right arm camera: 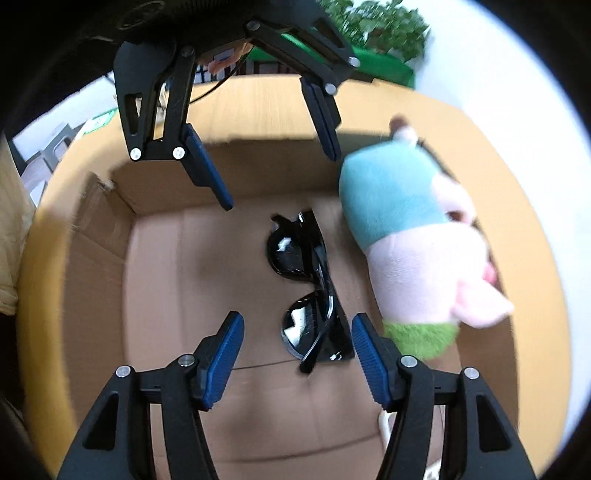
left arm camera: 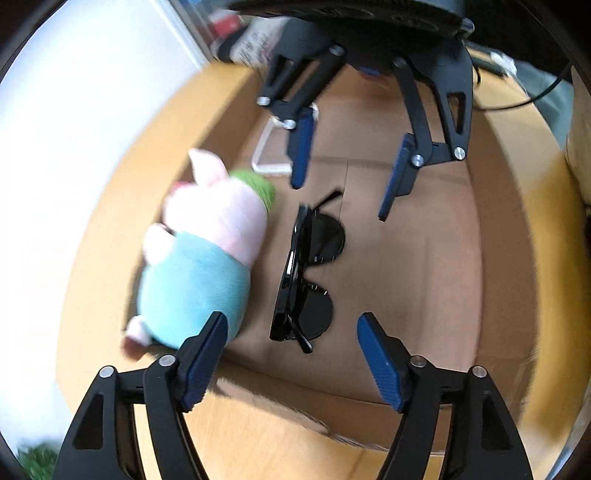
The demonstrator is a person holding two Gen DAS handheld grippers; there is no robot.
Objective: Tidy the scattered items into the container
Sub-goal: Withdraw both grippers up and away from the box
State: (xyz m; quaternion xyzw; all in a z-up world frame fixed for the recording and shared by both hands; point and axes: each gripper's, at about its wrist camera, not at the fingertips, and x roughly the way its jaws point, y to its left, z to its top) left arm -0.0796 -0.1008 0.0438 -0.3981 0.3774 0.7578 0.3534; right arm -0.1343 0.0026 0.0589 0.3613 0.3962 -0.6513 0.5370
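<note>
An open cardboard box [left arm camera: 406,277] [right arm camera: 177,266] stands on a wooden table. Black folded sunglasses [left arm camera: 317,240] [right arm camera: 291,254] lie on the box floor, near its middle. Beside them a plush pig [left arm camera: 199,273] [right arm camera: 399,206], pink with a light blue shirt and a green tuft, lies along one side wall. My left gripper [left arm camera: 291,321] [right arm camera: 281,181] hangs open above the glasses with nothing between its blue pads. My right gripper [right arm camera: 297,318] [left arm camera: 340,201] faces it from the opposite side, also open and holding nothing.
A clear flat plastic item [left arm camera: 271,147] lies on the box floor at one end. The wooden table [left arm camera: 258,424] surrounds the box. A green plant [right arm camera: 376,22] stands beyond the table edge, and a black cable [left arm camera: 535,99] runs past the box's far corner.
</note>
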